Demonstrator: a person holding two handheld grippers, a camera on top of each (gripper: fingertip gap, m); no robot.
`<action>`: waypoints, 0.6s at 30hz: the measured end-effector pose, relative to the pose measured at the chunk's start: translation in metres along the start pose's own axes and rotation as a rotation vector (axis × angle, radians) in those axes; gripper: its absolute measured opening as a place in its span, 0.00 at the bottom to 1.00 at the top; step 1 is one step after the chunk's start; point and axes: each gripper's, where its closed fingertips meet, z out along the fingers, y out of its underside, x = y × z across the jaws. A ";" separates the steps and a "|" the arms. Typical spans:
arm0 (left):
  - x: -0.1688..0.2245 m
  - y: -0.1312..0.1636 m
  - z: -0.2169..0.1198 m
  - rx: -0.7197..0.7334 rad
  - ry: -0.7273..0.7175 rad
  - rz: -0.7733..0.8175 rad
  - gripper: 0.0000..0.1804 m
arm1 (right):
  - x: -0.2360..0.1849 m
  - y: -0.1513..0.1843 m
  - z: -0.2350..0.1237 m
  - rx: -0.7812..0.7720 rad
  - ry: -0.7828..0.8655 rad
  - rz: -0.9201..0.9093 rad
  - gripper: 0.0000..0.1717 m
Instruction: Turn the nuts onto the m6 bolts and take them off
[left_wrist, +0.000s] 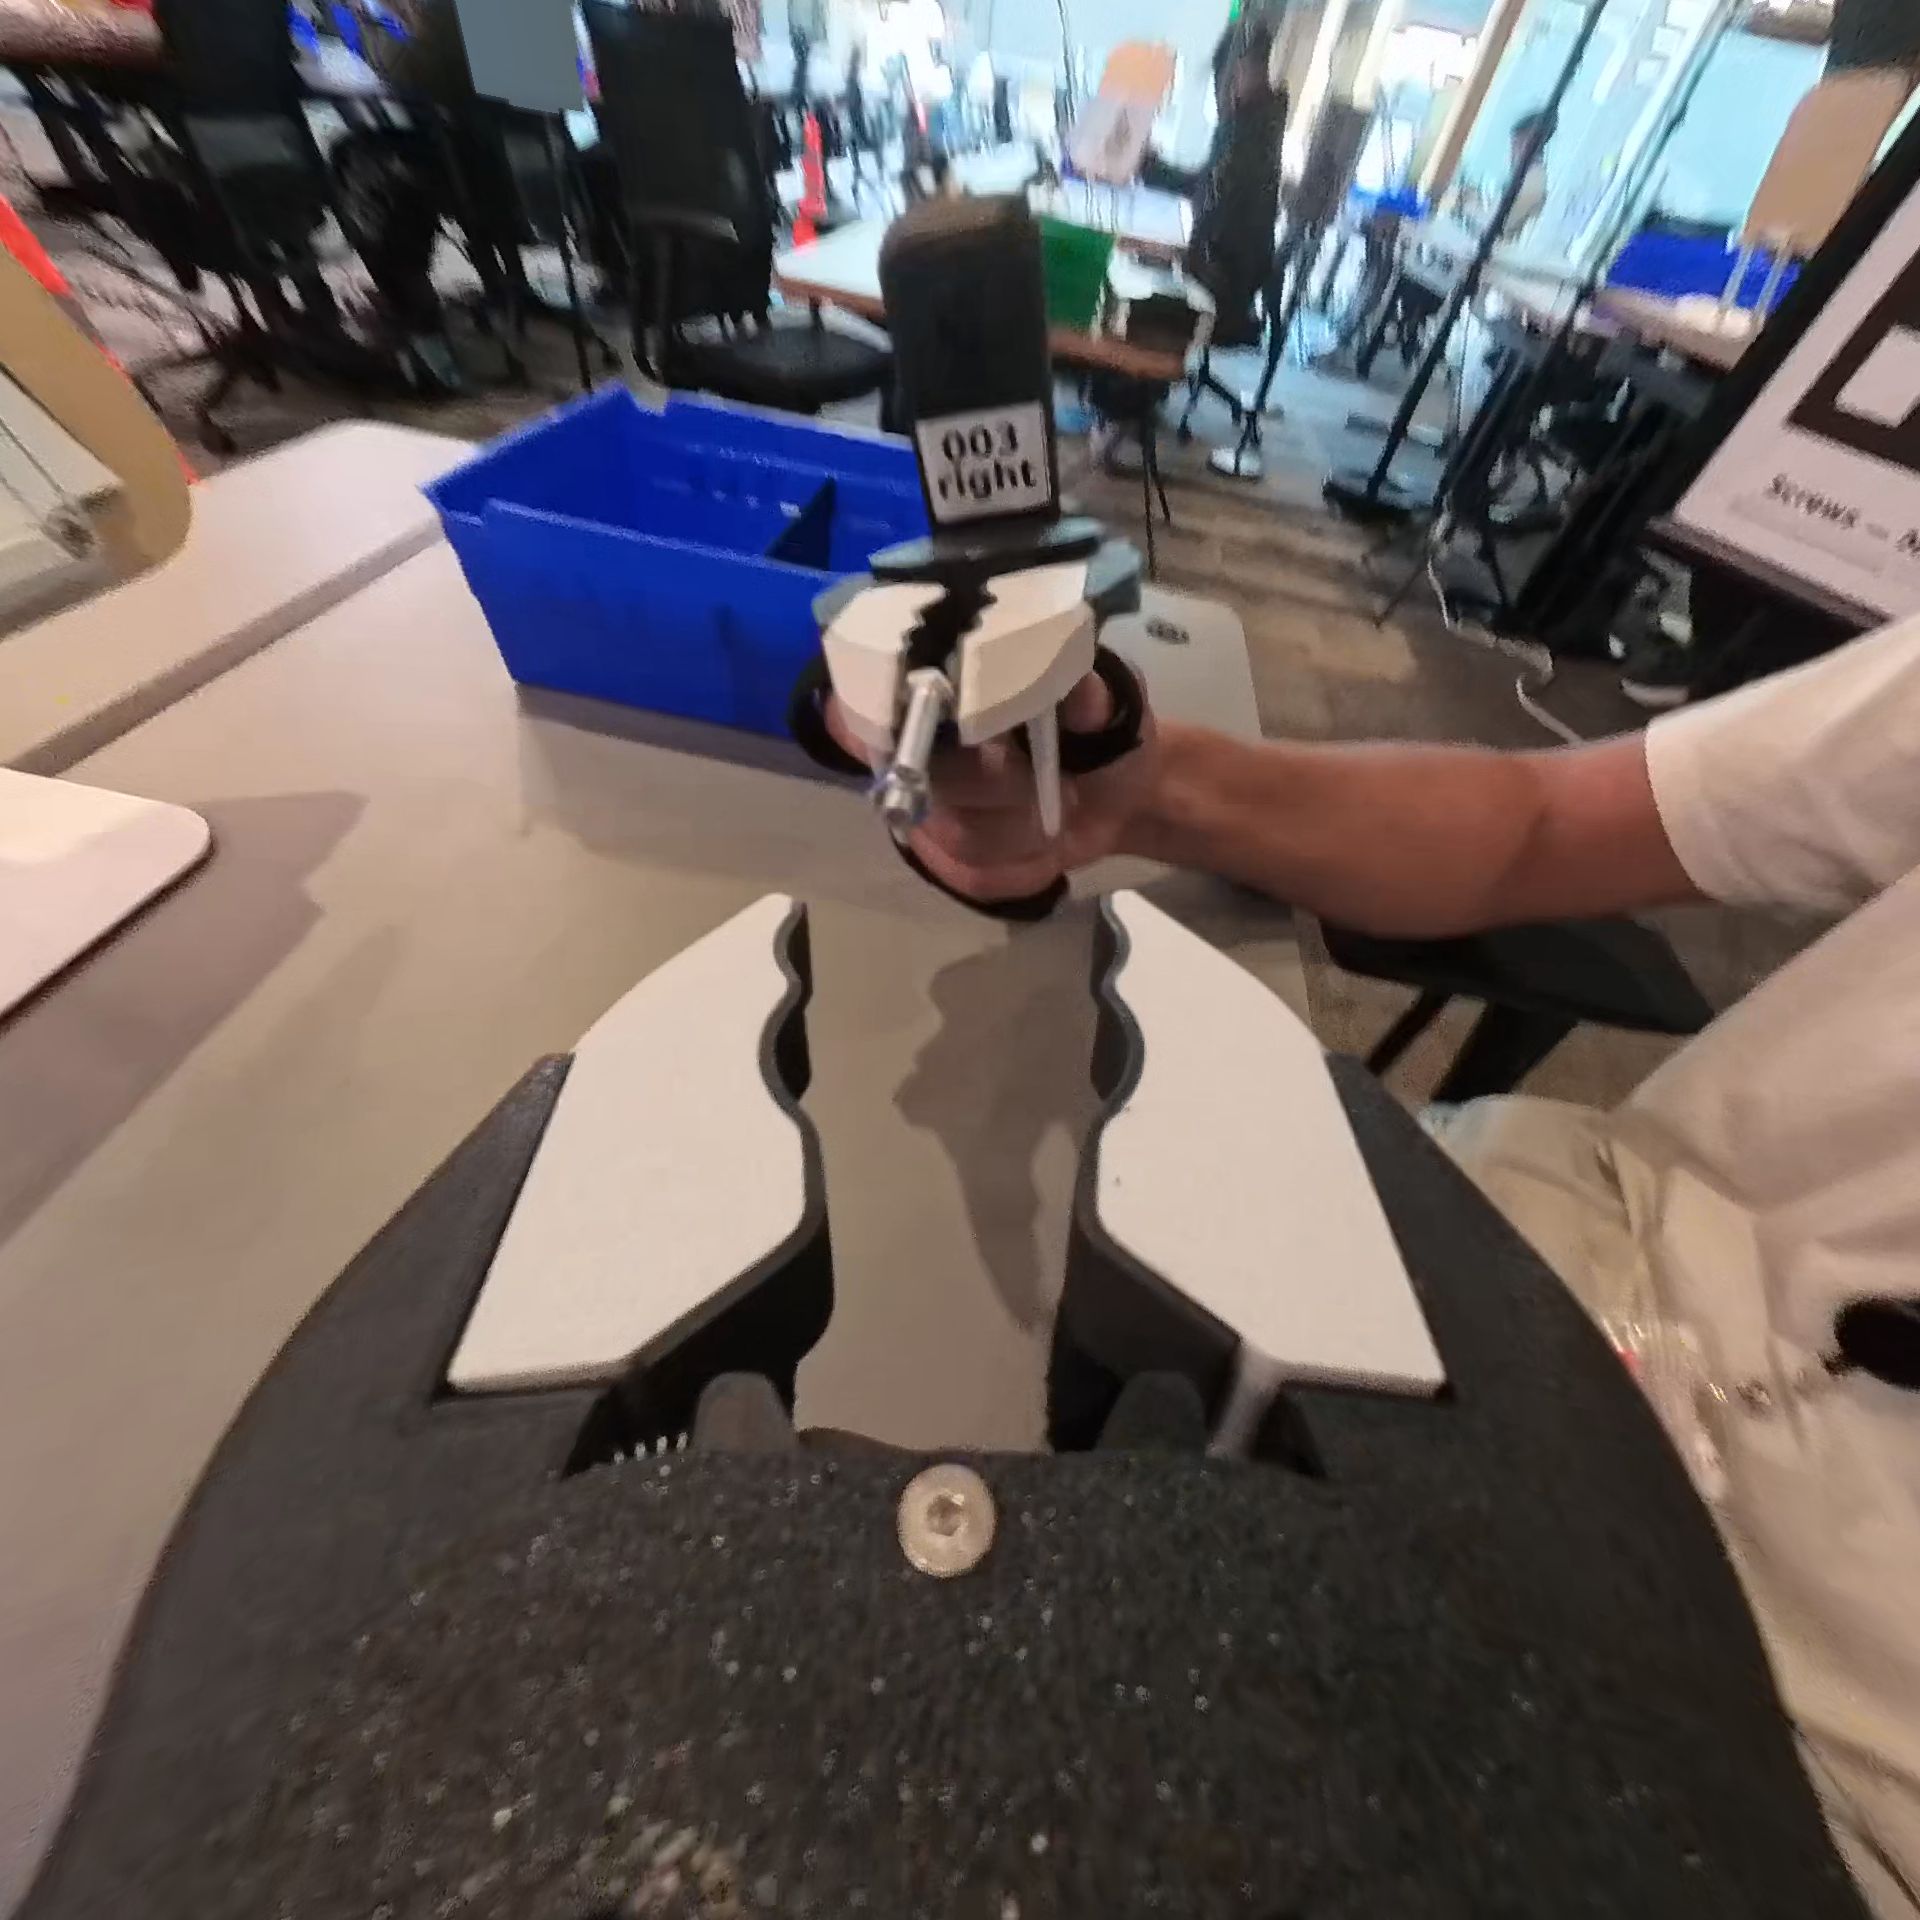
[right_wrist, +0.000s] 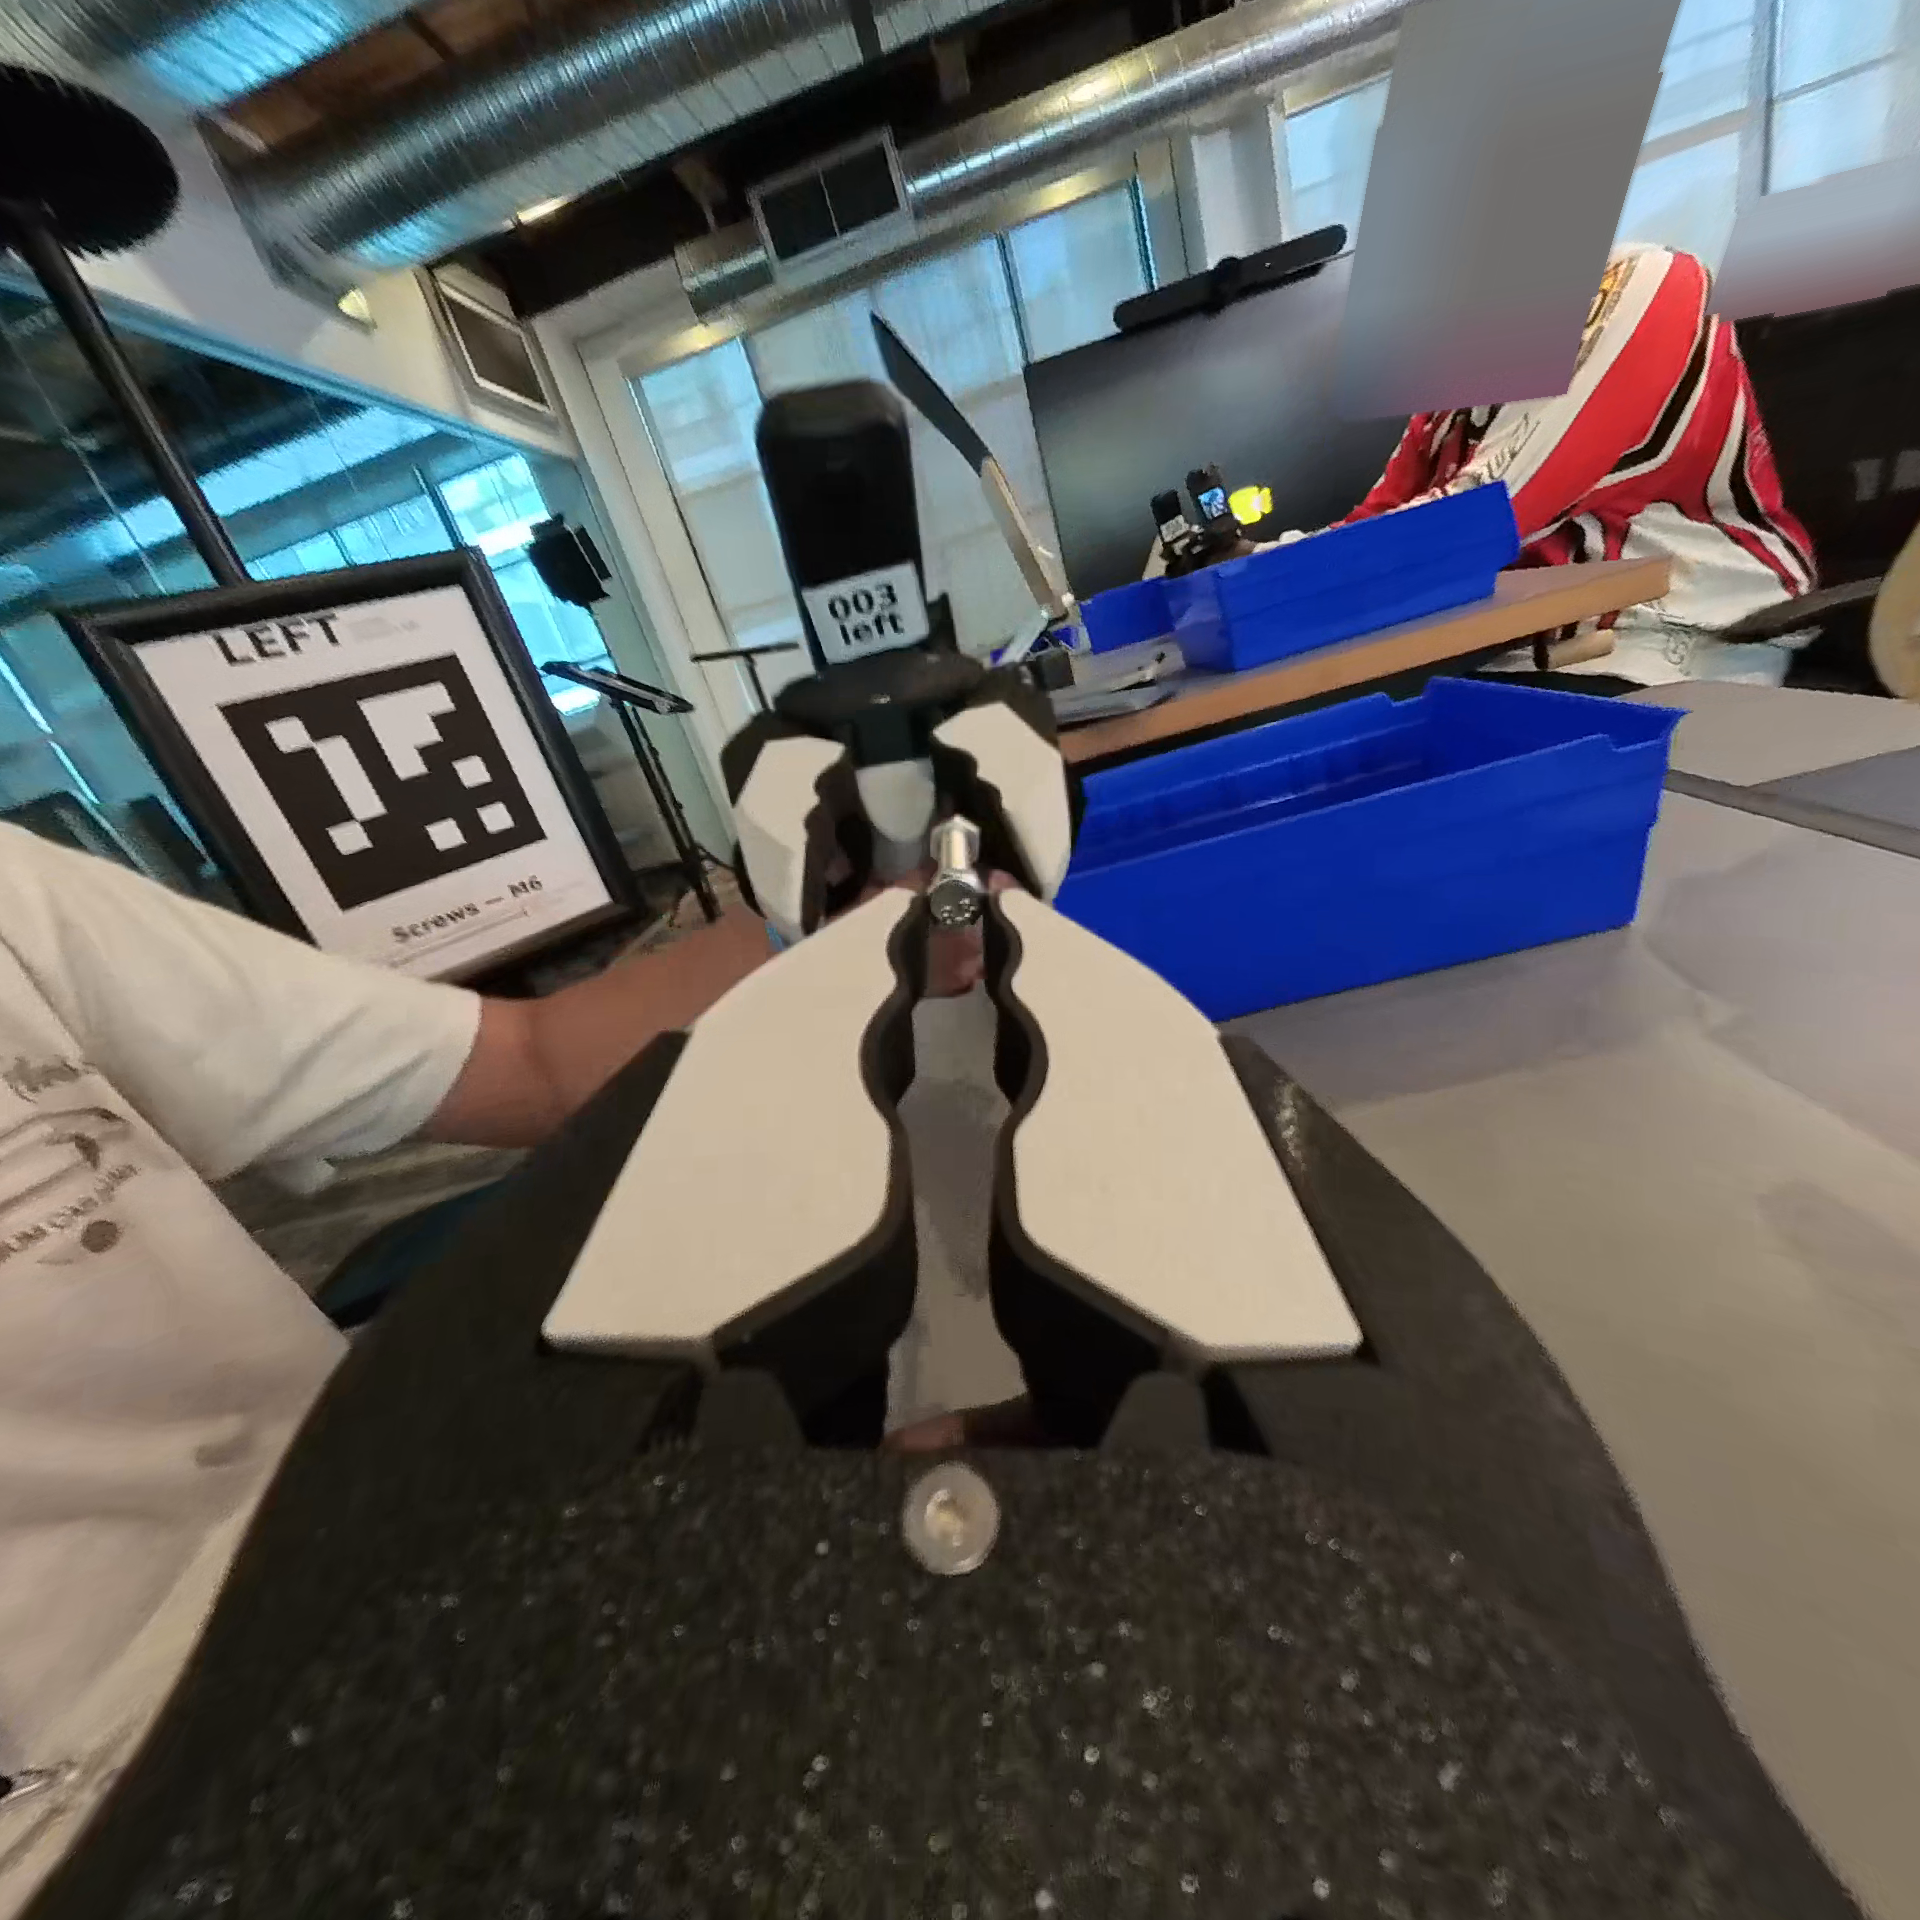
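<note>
Shiny silver hex-head M6 bolt (right_wrist: 954, 896), small silver nut (right_wrist: 955, 831) near far end of shank, pinched by head in right gripper (right_wrist: 953, 914), held mid-air above grey table (left_wrist: 436, 935). Probably aimed at left gripper (left_wrist: 951, 925) so it can reach nut. Left's jaws wide, nothing between. Blue plastic bin (left_wrist: 665, 582) behind; contents can't tell.

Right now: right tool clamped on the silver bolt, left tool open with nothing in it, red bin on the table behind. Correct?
One error: the bin is blue, not red, as the left wrist view shows. The rest holds: right tool clamped on the silver bolt, left tool open with nothing in it.
</note>
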 end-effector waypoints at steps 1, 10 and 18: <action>-0.002 -0.004 0.000 0.052 -0.013 -0.002 0.28 | 0.000 0.000 -0.001 0.000 -0.006 0.014 0.06; 0.013 -0.017 0.001 0.202 0.059 0.061 0.24 | -0.001 0.010 0.008 -0.048 -0.028 0.036 0.06; 0.002 0.002 0.010 0.142 0.034 0.052 0.24 | 0.000 0.007 0.005 -0.031 -0.028 0.050 0.06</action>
